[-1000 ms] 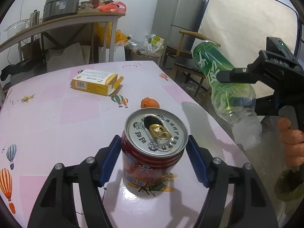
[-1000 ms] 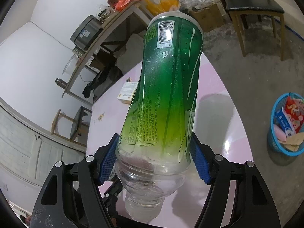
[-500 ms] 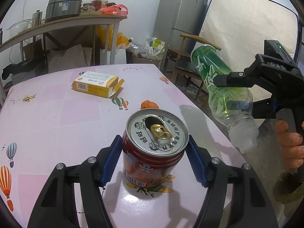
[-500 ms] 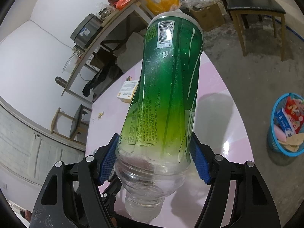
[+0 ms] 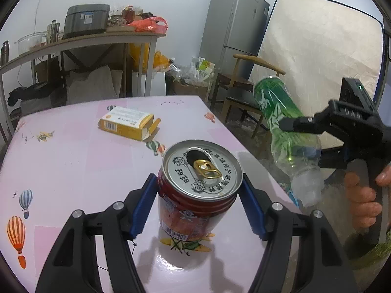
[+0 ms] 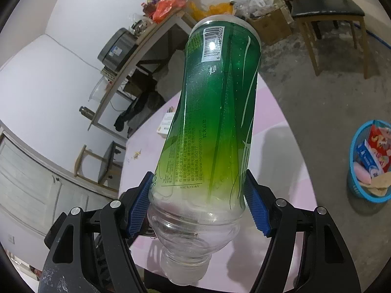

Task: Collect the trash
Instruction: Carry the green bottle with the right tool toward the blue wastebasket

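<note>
My left gripper is shut on a red drink can with an open silver top, held just above the pink table. My right gripper is shut on an empty green plastic bottle, cap end toward the camera, held in the air past the table's right edge; it also shows in the left wrist view. A yellow and white carton lies open on the table beyond the can. A blue trash basket with wrappers inside stands on the floor at the right.
A wooden chair stands by the table's far right corner, also in the right wrist view. A side table with a cooker and bags is at the back. A fridge and a mattress line the wall.
The left gripper has lifted the can and moved it forward; an orange scrap behind it is now hidden. The right gripper with the bottle has drifted slightly lower and right.
</note>
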Available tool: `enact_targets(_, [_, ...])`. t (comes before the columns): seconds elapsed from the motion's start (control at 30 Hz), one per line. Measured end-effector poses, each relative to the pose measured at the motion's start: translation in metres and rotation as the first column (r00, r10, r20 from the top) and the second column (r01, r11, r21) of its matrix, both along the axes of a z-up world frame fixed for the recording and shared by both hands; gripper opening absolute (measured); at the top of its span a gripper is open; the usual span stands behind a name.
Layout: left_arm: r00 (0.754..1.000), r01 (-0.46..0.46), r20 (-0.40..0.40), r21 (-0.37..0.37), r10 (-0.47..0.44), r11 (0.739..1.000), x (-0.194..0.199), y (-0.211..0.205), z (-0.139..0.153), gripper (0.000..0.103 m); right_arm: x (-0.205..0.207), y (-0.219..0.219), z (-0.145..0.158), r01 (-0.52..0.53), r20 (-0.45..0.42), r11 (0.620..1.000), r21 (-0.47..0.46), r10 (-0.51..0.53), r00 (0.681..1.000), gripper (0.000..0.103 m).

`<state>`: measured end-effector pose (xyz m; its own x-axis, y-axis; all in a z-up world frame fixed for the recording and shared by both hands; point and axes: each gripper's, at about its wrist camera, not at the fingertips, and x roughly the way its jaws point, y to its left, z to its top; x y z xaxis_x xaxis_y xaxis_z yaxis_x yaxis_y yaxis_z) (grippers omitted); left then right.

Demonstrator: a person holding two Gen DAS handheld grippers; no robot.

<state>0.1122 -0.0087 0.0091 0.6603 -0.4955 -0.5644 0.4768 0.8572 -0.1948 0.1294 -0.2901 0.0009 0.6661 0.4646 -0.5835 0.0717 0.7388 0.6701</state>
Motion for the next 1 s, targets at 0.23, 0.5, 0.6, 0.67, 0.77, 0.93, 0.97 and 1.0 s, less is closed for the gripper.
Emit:
enact_targets(0.23, [1.000,-0.003,0.005,-0.016,0.003,1.000,-0.003,-0.010,0.010,0.065,-0.011,-0.014,0.001,0.014,0.008,1.000,0.009,-0.015,1.000,0.067])
enact_targets(0.5, [0.999,0.028,0.020,-0.027,-0.028,0.999,-0.006,-0.029,0.026,0.065,-0.023,-0.030,0.004,0.061,0.030,0.998,0.027,-0.062,0.998,0.067])
enact_targets(0.6, [0.998,0.057,0.026,-0.031,-0.056,0.998,-0.006,-0.044,0.034,0.065,-0.034,-0.046,0.004,0.098,0.037,0.995,0.034,-0.099,0.994,0.067])
enact_targets(0.67, [0.996,0.085,0.030,-0.034,-0.084,0.996,-0.006,-0.056,0.040,0.065,-0.046,-0.060,0.004,0.138,0.043,0.990,0.038,-0.140,0.989,0.067])
enact_targets(0.77, [0.990,0.137,0.029,-0.041,-0.136,0.990,-0.005,-0.076,0.049,0.065,-0.066,-0.084,0.004,0.211,0.050,0.977,0.036,-0.213,0.976,0.067])
enact_targets(0.93, [0.963,0.265,-0.024,-0.068,-0.267,0.962,0.008,-0.132,0.056,0.065,-0.112,-0.134,-0.007,0.372,0.036,0.928,0.029,-0.373,0.927,0.067])
enact_targets(0.97, [0.953,0.295,-0.049,-0.077,-0.300,0.952,0.013,-0.149,0.054,0.065,-0.120,-0.143,-0.013,0.402,0.024,0.915,0.029,-0.403,0.915,0.067])
enact_targets(1.0, [0.943,0.321,-0.071,-0.082,-0.326,0.944,0.016,-0.163,0.052,0.065,-0.126,-0.150,-0.019,0.423,0.012,0.906,0.029,-0.423,0.906,0.068])
